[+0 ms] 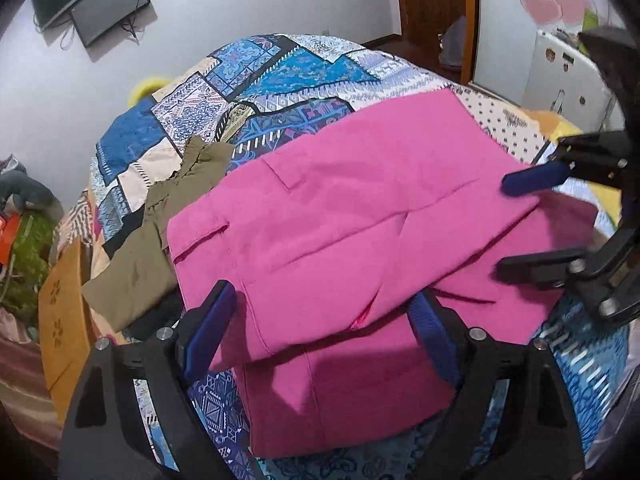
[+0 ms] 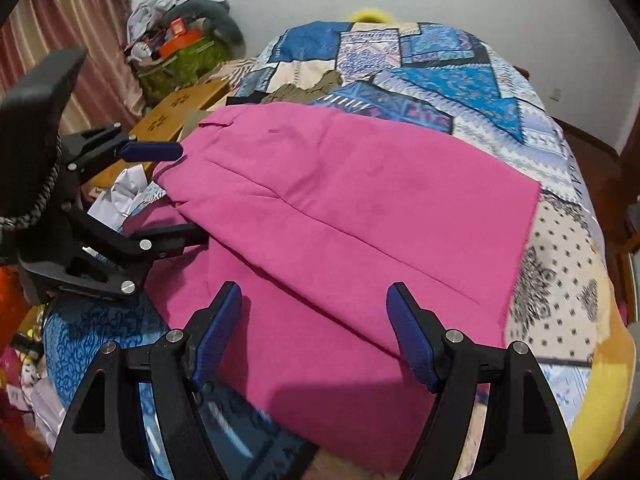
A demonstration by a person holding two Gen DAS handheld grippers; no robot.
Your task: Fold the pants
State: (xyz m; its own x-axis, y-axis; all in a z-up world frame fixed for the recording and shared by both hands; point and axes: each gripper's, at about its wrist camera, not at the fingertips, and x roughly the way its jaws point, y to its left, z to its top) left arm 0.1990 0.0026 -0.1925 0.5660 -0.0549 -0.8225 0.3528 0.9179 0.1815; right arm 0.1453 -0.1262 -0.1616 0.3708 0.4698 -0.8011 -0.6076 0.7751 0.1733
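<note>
1. Now both tools hang open and empty: left gripper (image 1: 324,320), right gripper (image 2: 316,320).
2. The pants (image 2: 352,208) lie on the bed (image 2: 440,76) just beyond the fingers, doubled over once; further folds probably remain.
3. Olive garment (image 1: 160,216) beside them; curtain (image 2: 80,20), clutter and wall behind.

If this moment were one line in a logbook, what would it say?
stage: fold laid | pink pants: folded over on bed | left gripper: open, empty | right gripper: open, empty

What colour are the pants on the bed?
Bright pink pants, clearest in the right wrist view.
</note>
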